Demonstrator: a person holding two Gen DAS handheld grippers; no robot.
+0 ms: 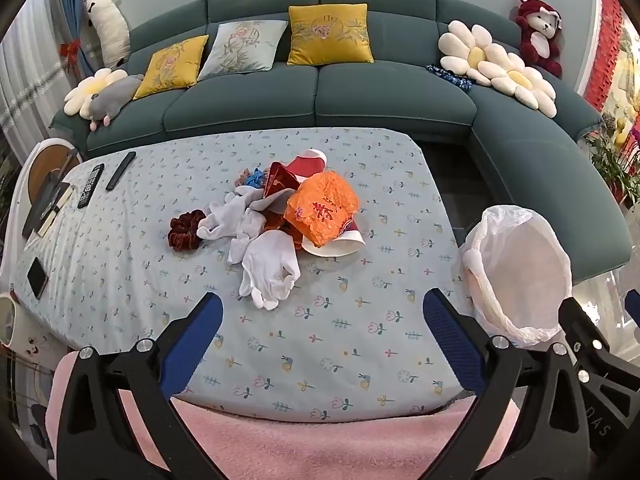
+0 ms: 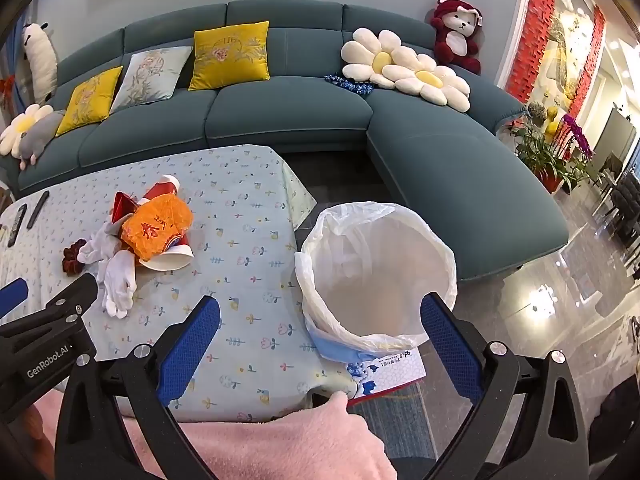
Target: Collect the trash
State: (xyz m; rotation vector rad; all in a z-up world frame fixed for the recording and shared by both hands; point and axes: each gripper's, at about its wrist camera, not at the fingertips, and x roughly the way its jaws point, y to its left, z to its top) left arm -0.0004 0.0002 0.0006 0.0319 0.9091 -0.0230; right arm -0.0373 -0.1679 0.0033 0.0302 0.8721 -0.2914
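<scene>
- Trash pile (image 1: 288,216): I see an orange wrapper (image 1: 324,208), paper cups and white gloves (image 1: 270,276) heaped mid-table on the floral cloth (image 1: 340,360).
- My left gripper (image 1: 322,320) hangs spread wide, empty, just short of the gloves.
- My right gripper (image 2: 320,320) is wide too, holding nothing, over the lined bin (image 2: 376,272) beside the table.

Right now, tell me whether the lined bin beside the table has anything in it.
Empty, as far as shows: the bin stands upright, and the right wrist view looks down onto bare white liner.
</scene>
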